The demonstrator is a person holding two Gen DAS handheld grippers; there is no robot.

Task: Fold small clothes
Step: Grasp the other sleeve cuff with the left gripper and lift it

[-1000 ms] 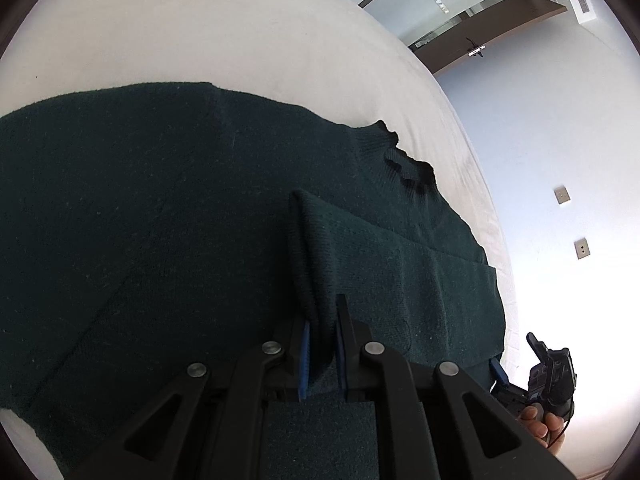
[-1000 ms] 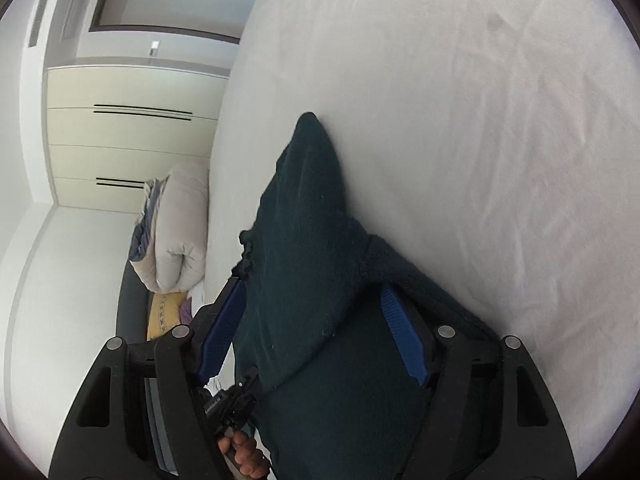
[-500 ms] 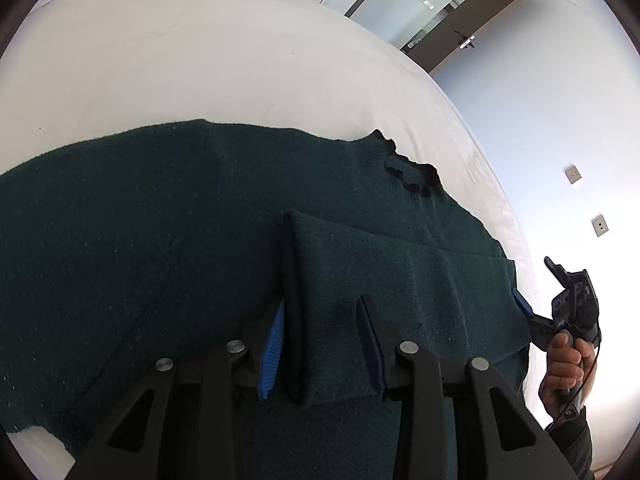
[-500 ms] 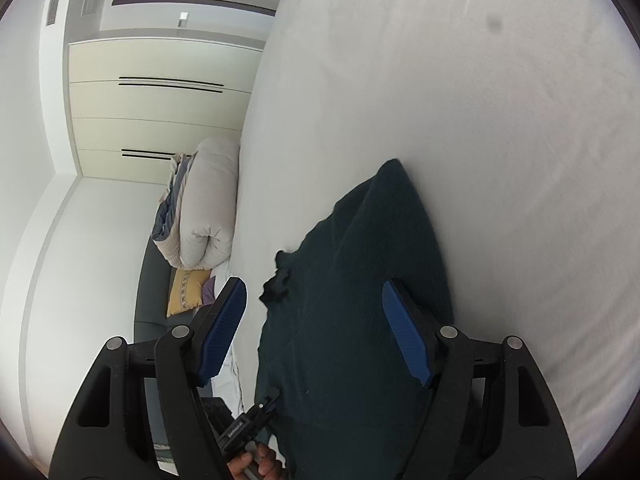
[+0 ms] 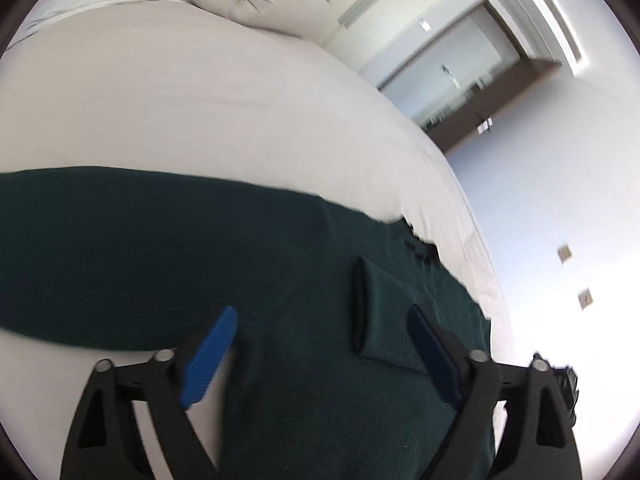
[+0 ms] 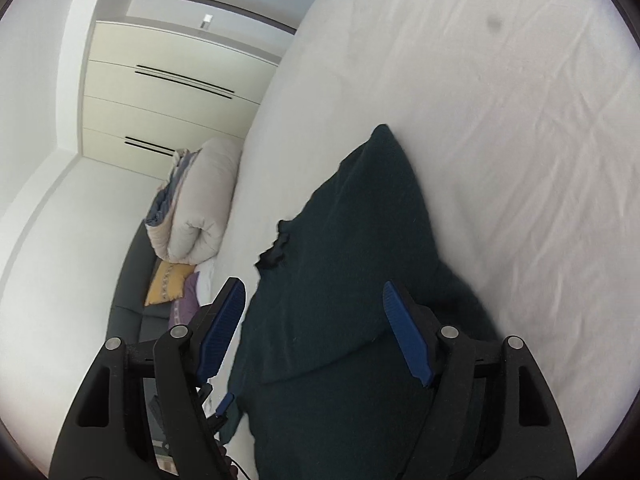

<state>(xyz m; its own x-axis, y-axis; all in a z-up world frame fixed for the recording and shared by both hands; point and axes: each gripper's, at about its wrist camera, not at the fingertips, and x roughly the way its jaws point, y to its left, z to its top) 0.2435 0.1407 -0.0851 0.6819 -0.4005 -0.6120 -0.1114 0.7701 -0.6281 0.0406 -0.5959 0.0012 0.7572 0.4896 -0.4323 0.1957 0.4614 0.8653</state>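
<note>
A dark green knit sweater (image 5: 200, 264) lies spread on the white bed (image 5: 200, 112). One sleeve (image 5: 384, 312) is folded over its body, the cuff lying flat. My left gripper (image 5: 320, 328) is open and empty, hovering just above the sweater with the folded sleeve between its blue pads. In the right wrist view the sweater (image 6: 360, 260) lies below my right gripper (image 6: 314, 320), which is open and empty above it. The ruffled collar (image 6: 276, 248) faces left. The left gripper's tip (image 6: 224, 400) shows at the bottom.
A rolled beige duvet (image 6: 200, 208) and yellow and purple cushions (image 6: 168, 284) lie at the bed's head. Wardrobe doors (image 6: 160, 92) stand behind. A doorway (image 5: 460, 76) and a wall with sockets (image 5: 564, 254) lie beyond the bed's edge. White sheet (image 6: 500, 140) stretches to the right of the sweater.
My left gripper opened, let go of the sleeve and drew back; the sleeve now lies flat on the sweater. My right gripper stayed open and pulled back a little.
</note>
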